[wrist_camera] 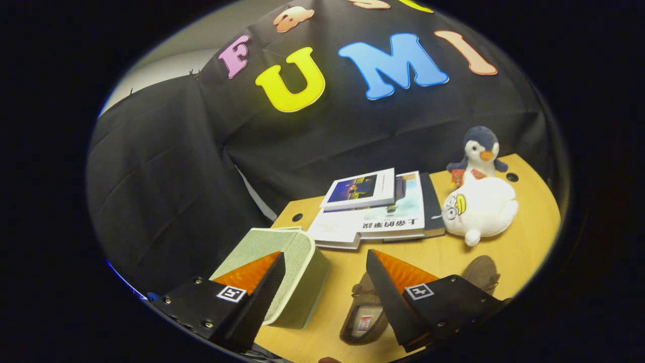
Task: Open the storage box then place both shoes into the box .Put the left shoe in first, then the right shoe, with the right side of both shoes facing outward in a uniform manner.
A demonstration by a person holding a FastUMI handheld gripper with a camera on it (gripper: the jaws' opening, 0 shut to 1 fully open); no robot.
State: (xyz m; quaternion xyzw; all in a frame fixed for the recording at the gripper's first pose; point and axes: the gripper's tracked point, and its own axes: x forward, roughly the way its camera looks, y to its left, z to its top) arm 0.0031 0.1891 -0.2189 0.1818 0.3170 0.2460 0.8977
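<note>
Fingers (325, 282) spread open, gripping nothing (above the counter (453, 252)). Brown shoe (368, 312) lies lengthwise between them, beside the storage box (297, 272).

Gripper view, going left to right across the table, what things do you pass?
Storage box with its lid shut, behind the left finger → shoe beside the right finger → stack of books farther back → white plush toy, with a penguin toy behind it. The gripper is open and holds nothing.
</note>
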